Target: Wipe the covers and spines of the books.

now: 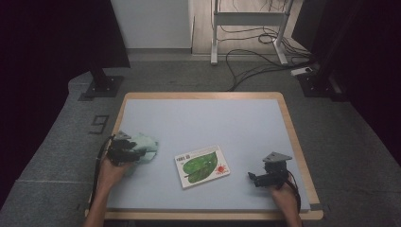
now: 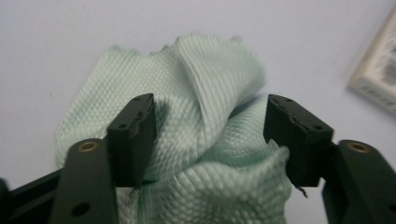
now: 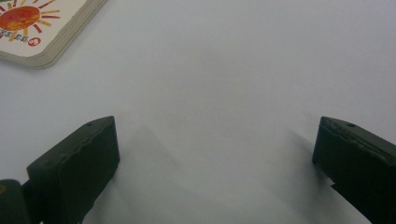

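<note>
Surface: pale blue mat (image 1: 203,123) on a wood-edged table, grey carpet around it, cables on the floor behind.
Cloth: mint-green waffle-weave cloth (image 1: 144,147), crumpled in a heap near the mat's left edge, well apart from the book.
Left gripper: left gripper (image 2: 210,135) sits right over the cloth; jaws spread, folds bunched up between them, left pad against the fabric, right pad with a bit of gap, so no pinch.
Right gripper: right gripper (image 3: 217,154) low over bare mat near the front right corner; jaws wide apart, nothing between them.
Book: thin book (image 1: 202,165) with a green leaf and red sun on the cover, flat and slightly skewed, front centre, between the 2 grippers, touching neither.
</note>
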Tool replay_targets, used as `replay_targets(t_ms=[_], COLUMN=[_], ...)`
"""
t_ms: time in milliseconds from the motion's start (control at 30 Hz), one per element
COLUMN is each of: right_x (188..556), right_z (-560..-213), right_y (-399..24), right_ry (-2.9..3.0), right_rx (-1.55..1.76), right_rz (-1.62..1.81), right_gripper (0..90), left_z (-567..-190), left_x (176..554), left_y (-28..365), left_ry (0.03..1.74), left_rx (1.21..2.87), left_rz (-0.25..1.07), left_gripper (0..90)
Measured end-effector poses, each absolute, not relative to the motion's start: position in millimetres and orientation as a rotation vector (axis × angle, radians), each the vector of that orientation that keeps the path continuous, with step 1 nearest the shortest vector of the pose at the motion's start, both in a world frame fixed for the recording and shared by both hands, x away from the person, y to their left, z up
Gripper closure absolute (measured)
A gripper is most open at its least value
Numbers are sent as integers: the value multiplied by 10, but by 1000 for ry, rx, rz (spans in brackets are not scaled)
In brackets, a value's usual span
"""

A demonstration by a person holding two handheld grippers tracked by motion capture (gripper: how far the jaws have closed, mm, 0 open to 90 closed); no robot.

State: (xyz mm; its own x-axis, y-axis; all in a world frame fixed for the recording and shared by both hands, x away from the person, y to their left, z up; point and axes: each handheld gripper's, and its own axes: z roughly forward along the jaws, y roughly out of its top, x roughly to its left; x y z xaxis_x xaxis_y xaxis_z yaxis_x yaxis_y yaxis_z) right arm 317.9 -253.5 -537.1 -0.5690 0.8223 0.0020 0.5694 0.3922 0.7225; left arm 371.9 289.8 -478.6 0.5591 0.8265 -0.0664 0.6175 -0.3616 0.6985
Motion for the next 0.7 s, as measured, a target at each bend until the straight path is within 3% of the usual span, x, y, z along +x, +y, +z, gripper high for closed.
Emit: replay_targets(t_ms=[267, 700], right_x=[3178, 3178], right_z=[-5371, -5371], right_y=[-2535, -2535], right_ry=[2299, 2299], right_rx=[1204, 1204], right_rz=[984, 984], right_gripper=[1, 1], left_z=[-4557, -4744], left_x=[3557, 3377], left_y=[2531, 2083], left_ry=[957, 762], left_rx=[2149, 2281], left_rz=[359, 300], left_gripper=[152, 0])
